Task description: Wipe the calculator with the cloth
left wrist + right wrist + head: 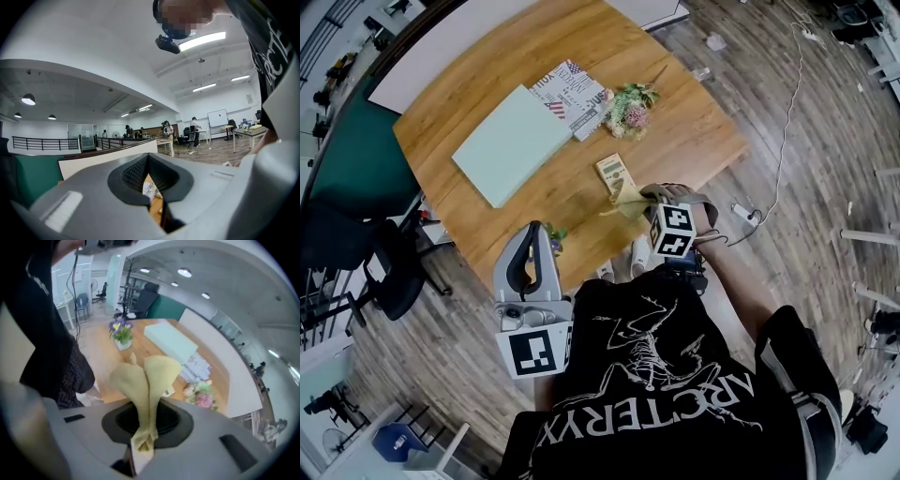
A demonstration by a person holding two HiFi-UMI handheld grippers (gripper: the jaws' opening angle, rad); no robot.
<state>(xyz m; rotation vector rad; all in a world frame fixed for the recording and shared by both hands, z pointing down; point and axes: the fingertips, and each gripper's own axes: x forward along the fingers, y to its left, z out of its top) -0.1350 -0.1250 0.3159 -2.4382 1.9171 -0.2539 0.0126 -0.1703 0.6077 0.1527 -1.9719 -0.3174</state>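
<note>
A beige calculator (612, 172) lies flat on the wooden table (487, 84), near its front edge. My right gripper (647, 200) is shut on a yellow cloth (627, 201) and holds it just in front of the calculator. In the right gripper view the cloth (146, 376) stands up from the pinch in two flaps, hiding most of the calculator (169, 391). My left gripper (533, 232) is shut on nothing at the table's front left edge, with its jaws (149, 161) closed together and pointing across the table.
A pale green board (511, 143), a printed magazine (570, 94) and a flower bouquet (630, 108) lie further back. A small purple flower pot (553, 236) stands by the left gripper. An office chair (389, 267) stands at the left, and a cable (783, 141) runs over the floor.
</note>
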